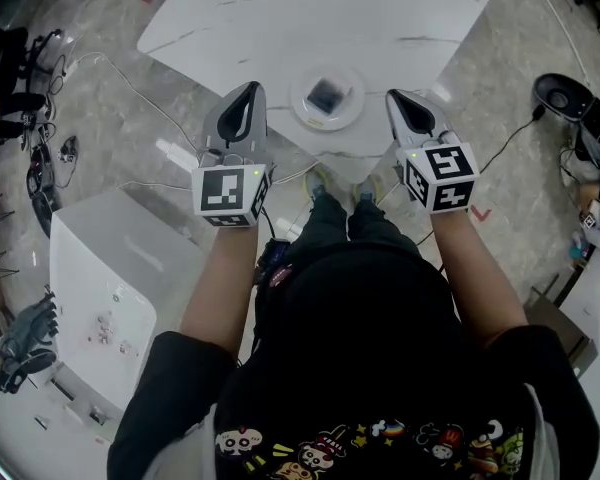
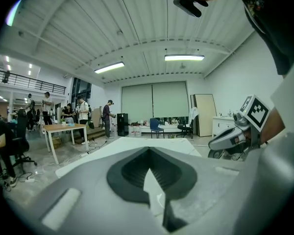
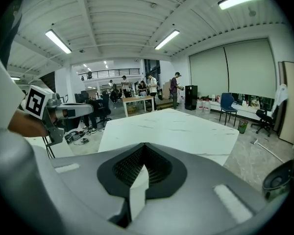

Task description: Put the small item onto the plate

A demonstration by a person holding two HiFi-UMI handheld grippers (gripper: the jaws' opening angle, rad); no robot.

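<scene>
A white round plate (image 1: 352, 114) stands near the front edge of the white marble table (image 1: 310, 18). A small dark square item (image 1: 327, 95) lies on the plate. My left gripper (image 1: 246, 96) hovers just left of the plate, shut with nothing in it. My right gripper (image 1: 400, 101) hovers just right of the plate, also shut and empty. In the left gripper view the jaws (image 2: 148, 169) meet at the tips, and the right gripper (image 2: 233, 136) shows beyond them. In the right gripper view the jaws (image 3: 140, 170) are closed above the table (image 3: 171, 129), with the left gripper (image 3: 63, 112) at the left.
A white cabinet (image 1: 110, 268) stands on the floor at my left. Cables (image 1: 130, 78) trail over the floor. A black round device (image 1: 565, 93) sits at the right. Several people (image 2: 81, 112) and a wooden table (image 2: 63, 129) are far off in the hall.
</scene>
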